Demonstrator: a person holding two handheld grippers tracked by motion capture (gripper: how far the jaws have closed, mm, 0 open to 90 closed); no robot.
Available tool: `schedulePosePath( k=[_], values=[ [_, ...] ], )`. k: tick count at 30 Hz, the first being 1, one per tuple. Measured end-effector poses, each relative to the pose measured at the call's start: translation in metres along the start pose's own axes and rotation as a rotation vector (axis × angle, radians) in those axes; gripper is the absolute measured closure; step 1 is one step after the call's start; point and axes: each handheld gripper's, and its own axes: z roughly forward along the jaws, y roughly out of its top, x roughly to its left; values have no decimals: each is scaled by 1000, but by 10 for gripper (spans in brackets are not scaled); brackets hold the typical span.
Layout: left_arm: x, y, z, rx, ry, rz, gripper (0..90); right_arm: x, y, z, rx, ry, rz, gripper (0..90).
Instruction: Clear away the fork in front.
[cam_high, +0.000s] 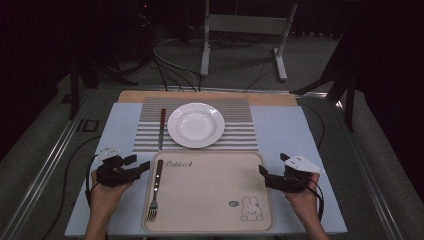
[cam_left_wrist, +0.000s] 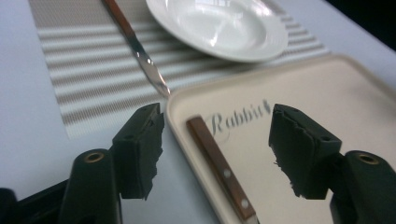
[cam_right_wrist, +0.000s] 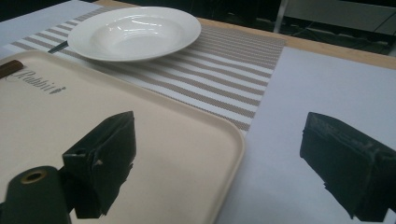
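Observation:
A fork (cam_high: 155, 187) with a brown wooden handle lies along the left side of the beige rabbit tray (cam_high: 215, 200). My left gripper (cam_high: 139, 163) hovers at the tray's left rim near the handle's far end, open. In the left gripper view the fork handle (cam_left_wrist: 217, 161) lies between and below the jaws of the left gripper (cam_left_wrist: 217, 135), and neither pad touches it. A matching knife (cam_high: 162, 127) rests left of the white plate (cam_high: 196, 125) on the striped placemat (cam_high: 235, 112). My right gripper (cam_high: 272, 163) is open at the tray's right rim and holds nothing.
The tray (cam_right_wrist: 70, 107) sits on a pale blue table cover (cam_high: 295, 130), just in front of the placemat. Cables trail from both grippers off the table's sides. A metal stand (cam_high: 240, 30) and floor cables lie beyond the far edge.

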Motion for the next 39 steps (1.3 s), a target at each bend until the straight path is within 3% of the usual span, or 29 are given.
schedulePosePath(
  k=[7,15,24,32,39],
  values=[
    [-5,8,-12,-89,69,44,169,-1,-1,-3,-2,-6,3,110],
    [-8,13,-23,-162,95,66,97,-5,-4,-10,-12,-20,19,110],
    [-8,14,-31,-242,151,52,46,-10,-7,-15,-22,-38,33,110],
    [-4,12,-34,-256,188,60,17,-9,-8,-17,-30,-44,38,110],
    [-3,11,-34,-262,211,78,1,-7,-13,-20,-33,-66,13,110]
  ],
)
